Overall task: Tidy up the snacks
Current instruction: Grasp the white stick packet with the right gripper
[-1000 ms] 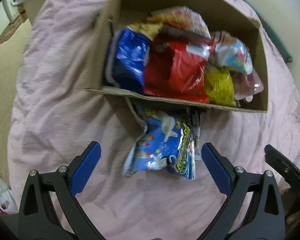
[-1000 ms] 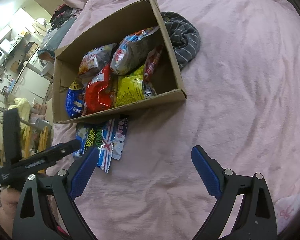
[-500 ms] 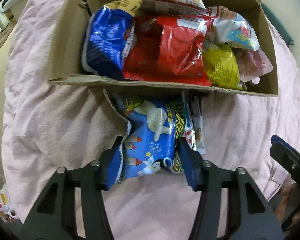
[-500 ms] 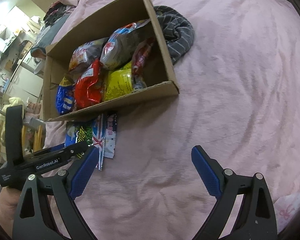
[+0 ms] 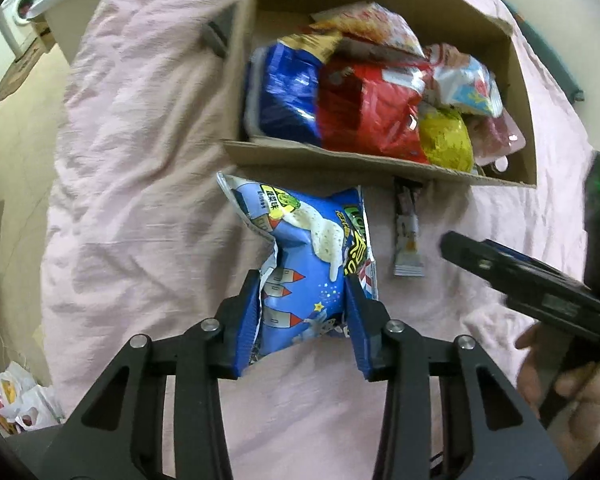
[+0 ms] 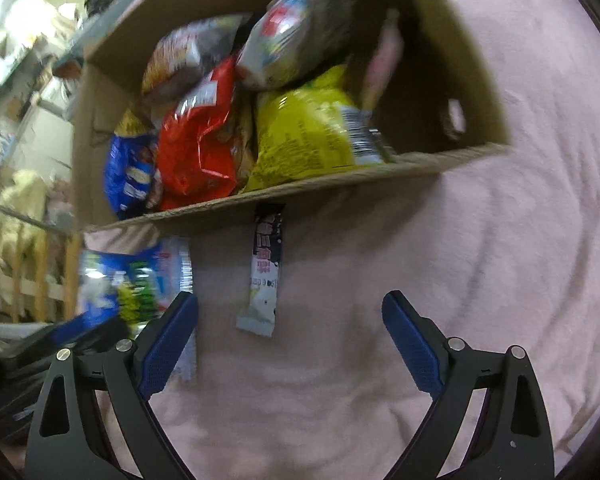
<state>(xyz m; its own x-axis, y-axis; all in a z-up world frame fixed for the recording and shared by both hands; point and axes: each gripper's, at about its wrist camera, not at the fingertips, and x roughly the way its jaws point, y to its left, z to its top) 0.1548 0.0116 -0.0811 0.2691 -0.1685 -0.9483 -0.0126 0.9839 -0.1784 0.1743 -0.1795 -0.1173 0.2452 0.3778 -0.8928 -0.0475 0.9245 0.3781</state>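
My left gripper (image 5: 302,300) is shut on a blue snack bag (image 5: 308,248) and holds it just in front of the cardboard box (image 5: 340,160). The box holds several snack bags: blue, red (image 5: 368,112), yellow and others. A thin white snack stick (image 6: 264,276) lies on the pink blanket in front of the box, also in the left wrist view (image 5: 407,236). My right gripper (image 6: 290,320) is open and empty, close above the stick. The blue bag shows blurred in the right wrist view (image 6: 132,284).
The pink blanket (image 5: 140,160) covers the bed. The right gripper's body and the hand holding it (image 5: 540,292) are at the right in the left wrist view. Floor, a washing machine (image 5: 20,12) and plastic bags lie beyond the bed's left edge.
My left gripper has closed on the blue bag and pulled it away from the box. My right gripper has moved in close to the box and the snack stick.
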